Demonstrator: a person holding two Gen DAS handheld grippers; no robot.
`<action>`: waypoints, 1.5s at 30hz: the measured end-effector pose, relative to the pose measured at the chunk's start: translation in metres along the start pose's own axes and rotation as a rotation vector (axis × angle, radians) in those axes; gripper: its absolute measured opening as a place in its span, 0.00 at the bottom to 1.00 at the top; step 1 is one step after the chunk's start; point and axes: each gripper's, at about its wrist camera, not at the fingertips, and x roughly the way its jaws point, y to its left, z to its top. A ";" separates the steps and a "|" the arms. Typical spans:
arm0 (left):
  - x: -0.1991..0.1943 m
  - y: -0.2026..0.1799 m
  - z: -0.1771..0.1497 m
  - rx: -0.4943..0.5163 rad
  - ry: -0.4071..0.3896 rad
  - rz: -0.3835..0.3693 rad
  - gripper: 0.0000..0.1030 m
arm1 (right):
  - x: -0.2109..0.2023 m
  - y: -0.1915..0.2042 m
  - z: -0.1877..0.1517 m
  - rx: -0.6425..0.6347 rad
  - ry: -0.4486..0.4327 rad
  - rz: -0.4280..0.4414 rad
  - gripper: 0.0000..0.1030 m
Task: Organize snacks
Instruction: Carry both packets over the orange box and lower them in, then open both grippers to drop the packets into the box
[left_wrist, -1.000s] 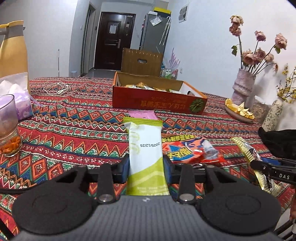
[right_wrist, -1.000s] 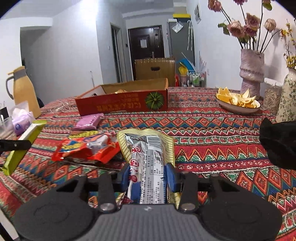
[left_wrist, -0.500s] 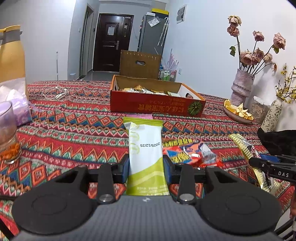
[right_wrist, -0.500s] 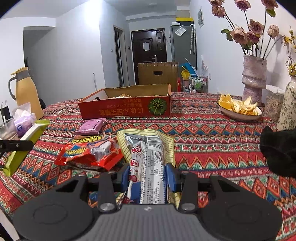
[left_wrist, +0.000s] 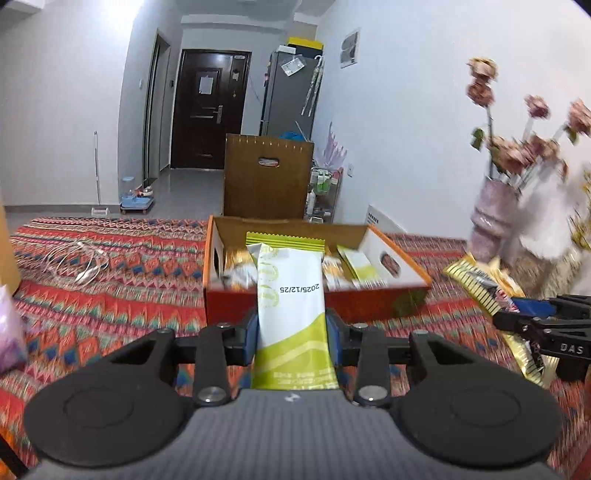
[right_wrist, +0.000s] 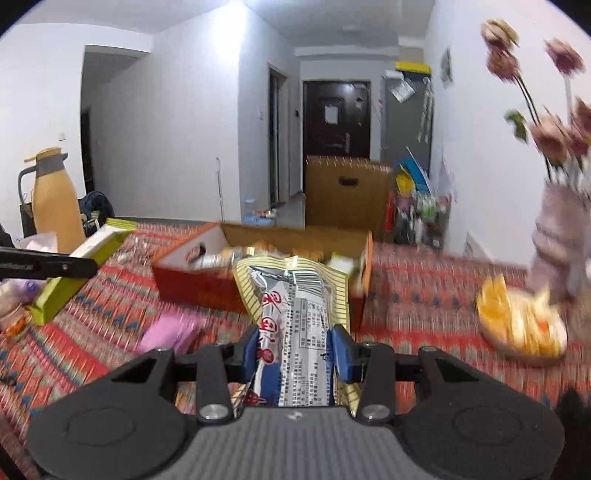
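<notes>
My left gripper (left_wrist: 291, 332) is shut on a green and white snack packet (left_wrist: 291, 302), held in the air just short of the red cardboard box (left_wrist: 295, 306), which holds several snacks. My right gripper (right_wrist: 295, 349) is shut on a yellow and silver snack packet (right_wrist: 295, 295), also raised in front of the box (right_wrist: 195, 288). In the left wrist view the right gripper (left_wrist: 543, 328) and its packet (left_wrist: 480, 284) show at the right. In the right wrist view the left gripper's packet (right_wrist: 77, 273) shows at the left. A pink packet (right_wrist: 170, 332) lies on the patterned tablecloth (right_wrist: 424, 295).
A plate of orange pieces (right_wrist: 521, 328) and a vase of dried roses (right_wrist: 561, 236) stand at the right. A yellow thermos jug (right_wrist: 55, 199) stands at the far left. A brown carton (left_wrist: 267, 173) stands behind the table. A coiled cable (left_wrist: 74, 262) lies on the cloth.
Both grippers have lifted and moved forward with their packets, and the red box is now much closer. The orange packet on the table has dropped out of view.
</notes>
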 end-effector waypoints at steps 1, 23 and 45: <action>0.011 0.004 0.009 -0.006 0.002 -0.006 0.35 | 0.008 -0.002 0.011 -0.013 -0.011 0.002 0.39; 0.263 0.067 0.080 -0.040 0.219 0.062 0.36 | 0.311 -0.040 0.102 -0.066 0.298 -0.095 0.41; 0.206 0.043 0.091 0.019 0.160 0.087 0.55 | 0.259 -0.025 0.126 -0.079 0.233 -0.081 0.64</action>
